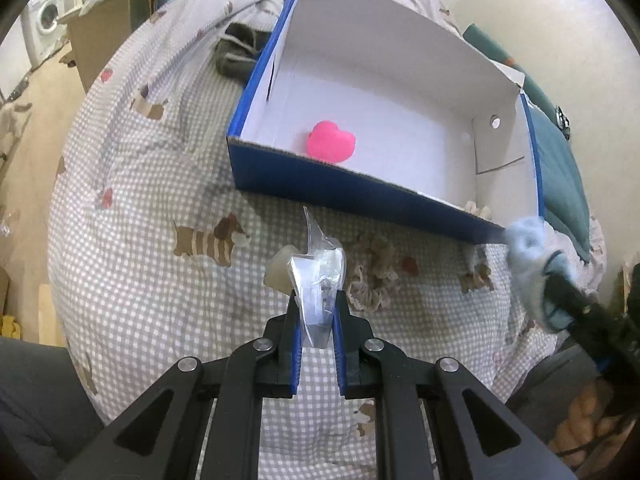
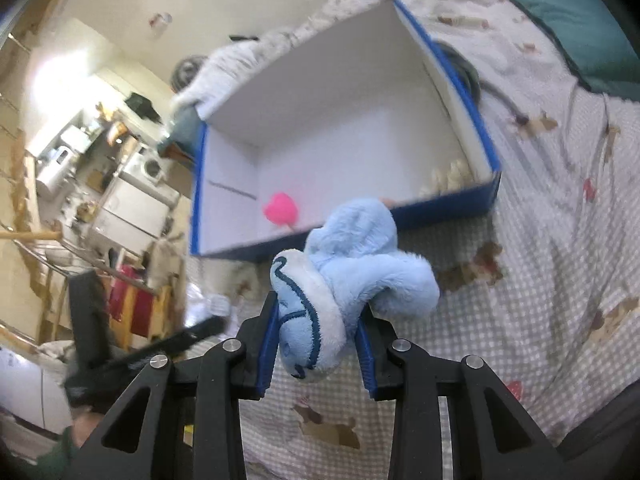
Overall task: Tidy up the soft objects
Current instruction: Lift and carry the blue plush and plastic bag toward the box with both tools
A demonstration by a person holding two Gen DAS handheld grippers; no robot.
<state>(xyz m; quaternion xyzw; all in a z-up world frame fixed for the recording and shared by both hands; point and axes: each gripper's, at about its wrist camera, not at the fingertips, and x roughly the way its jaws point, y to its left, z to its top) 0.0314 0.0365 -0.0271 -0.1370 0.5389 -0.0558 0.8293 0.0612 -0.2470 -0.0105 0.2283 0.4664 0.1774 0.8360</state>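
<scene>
Just short of the box (image 1: 360, 184) we carry both loads for dropping in: left fingers (image 1: 297, 312) clamped on bag (image 1: 318, 280), right fingers (image 2: 269, 332) on plush (image 2: 344, 280).

Bed cover (image 1: 168, 184): grey-white gingham, printed with brown dachshunds and small red hearts, wrinkled up toward the far end. All places below are relative to it.

- Teal cushion (image 1: 560, 168) lay on its right edge; the right wrist view showed it at the top right corner (image 2: 580, 20).
- Dark olive cloth with a pale cord (image 1: 236, 56) sat bunched on it near the far end.
- Washing machine (image 1: 44, 20) stood well beyond its left side, across the floor; a brown cardboard panel (image 1: 96, 48) stood between the two.
- Right wrist view: cluttered, blurred room past its left edge, with white appliances (image 2: 136, 200) and a red item (image 2: 128, 304) low down.
- Cream wall (image 1: 540, 8) rose behind its far right side.
</scene>
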